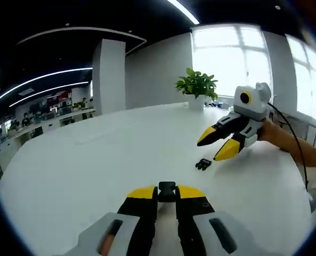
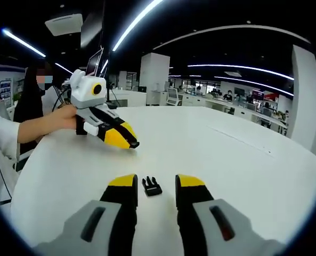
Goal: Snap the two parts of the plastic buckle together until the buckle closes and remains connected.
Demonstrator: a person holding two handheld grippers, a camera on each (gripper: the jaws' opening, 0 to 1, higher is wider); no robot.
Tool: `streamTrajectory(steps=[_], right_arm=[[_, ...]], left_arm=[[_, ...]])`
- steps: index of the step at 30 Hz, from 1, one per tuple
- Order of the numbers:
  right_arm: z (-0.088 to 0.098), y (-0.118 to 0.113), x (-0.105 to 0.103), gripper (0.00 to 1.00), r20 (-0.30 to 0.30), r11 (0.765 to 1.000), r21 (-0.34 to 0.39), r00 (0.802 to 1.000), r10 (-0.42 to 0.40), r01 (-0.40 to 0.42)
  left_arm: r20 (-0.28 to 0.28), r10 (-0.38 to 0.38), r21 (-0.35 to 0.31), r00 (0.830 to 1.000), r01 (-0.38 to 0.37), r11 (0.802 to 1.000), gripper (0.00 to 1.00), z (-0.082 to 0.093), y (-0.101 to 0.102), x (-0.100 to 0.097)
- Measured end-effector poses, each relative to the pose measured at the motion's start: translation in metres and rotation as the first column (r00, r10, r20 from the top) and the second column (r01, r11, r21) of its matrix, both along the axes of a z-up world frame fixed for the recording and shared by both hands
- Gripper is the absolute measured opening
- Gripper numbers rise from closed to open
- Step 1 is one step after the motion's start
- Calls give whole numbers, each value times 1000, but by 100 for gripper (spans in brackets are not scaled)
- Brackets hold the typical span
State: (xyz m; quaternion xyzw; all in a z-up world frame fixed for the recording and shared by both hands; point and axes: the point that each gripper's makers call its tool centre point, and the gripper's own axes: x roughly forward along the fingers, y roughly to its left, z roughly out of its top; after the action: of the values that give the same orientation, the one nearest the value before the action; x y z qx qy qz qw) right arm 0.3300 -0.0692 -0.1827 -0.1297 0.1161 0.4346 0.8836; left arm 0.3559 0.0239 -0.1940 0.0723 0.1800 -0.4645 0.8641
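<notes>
Gripping a small black buckle part (image 1: 167, 190) between closed yellow-tipped fingers (image 1: 143, 193): left gripper (image 1: 167, 193), low over the white table (image 1: 94, 165) in the left gripper view. Pinched at the very tips, that part, its top edge poking just above the yellow pads; shape too small to make out further, possibly the socket half.

Lying flat on the table beyond it, the other black buckle part (image 1: 203, 164), pronged by the look of it, well apart from the held piece. Hovering just past that loose part, the right gripper (image 1: 218, 144), seen from the side with its two yellow tips spread apart and nothing between them, held by a person's hand (image 1: 272, 134) with a dark cable trailing back from it. Behind that gripper on the table, a potted green plant (image 1: 197, 88) near the bright windows.

Seen from the right gripper view, the same loose buckle part (image 2: 152, 186) resting on the table (image 2: 243, 165) between the right gripper's (image 2: 154, 182) open fingers (image 2: 122, 181), touching neither one. Farther across the table from that part, the left gripper (image 2: 127, 140) pointing down toward the surface, tips drawn together, held by a hand (image 2: 67, 118) with a white sleeve (image 2: 0, 133) behind it. Whatever sits between those far tips, too small to tell from here.
</notes>
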Motion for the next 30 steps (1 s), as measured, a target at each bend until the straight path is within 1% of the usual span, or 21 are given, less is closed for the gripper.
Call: streamTrajectory(steps=[2, 4, 5, 6, 9, 10, 11, 19, 24, 27, 28, 29, 30], right_arm=[[-1, 0, 0, 27, -2, 1000, -1, 1000, 0, 0], [-1, 0, 0, 27, -3, 1000, -2, 1000, 2, -2], [-2, 0, 0, 27, -5, 1000, -3, 1000, 3, -3], [-2, 0, 0, 27, -6, 1000, -4, 1000, 3, -3], [-4, 0, 0, 27, -9, 1000, -10, 1000, 4, -5], [-4, 0, 1, 27, -10, 1000, -10, 1000, 4, -4], [-4, 0, 1, 27, -11, 1000, -11, 1000, 4, -4], [-9, -1, 1, 27, -20, 1000, -25, 1000, 4, -5], [-11, 0, 2, 27, -25, 999, -32, 1000, 5, -6], [-11, 4, 0, 27, -22, 999, -38, 1000, 19, -19], [-11, 5, 0, 27, -22, 999, -43, 999, 23, -24], [-12, 6, -1, 27, -21, 998, -48, 999, 27, -28], [-12, 6, -1, 27, -20, 998, -49, 999, 28, -29]], left_arm=[[-3, -20, 3, 1000, 20, 1000, 12, -1, 0, -2], [-5, -59, 16, 998, 59, 998, 12, -2, 0, -4], [4, -89, 22, 996, 89, 996, 12, -2, -2, -7], [0, -98, 22, 995, 98, 995, 12, -3, -2, -8], [-17, -132, 18, 991, 133, 991, 12, -3, -1, -5], [-34, -141, -6, 989, 141, 990, 12, -2, -2, -5], [-36, -147, -16, 988, 147, 989, 12, -1, -2, -3], [-3, -209, 11, 978, 209, 978, 12, -5, -6, -11], [-11, -228, 2, 974, 228, 974, 12, -5, -8, -13], [-22, -255, 16, 967, 256, 967, 12, -7, -8, -17], [-21, -263, 42, 965, 263, 964, 12, -10, -8, -18], [-9, -282, 75, 959, 282, 956, 12, -14, -7, -20], [-14, -295, 82, 955, 295, 952, 12, -15, -7, -22]])
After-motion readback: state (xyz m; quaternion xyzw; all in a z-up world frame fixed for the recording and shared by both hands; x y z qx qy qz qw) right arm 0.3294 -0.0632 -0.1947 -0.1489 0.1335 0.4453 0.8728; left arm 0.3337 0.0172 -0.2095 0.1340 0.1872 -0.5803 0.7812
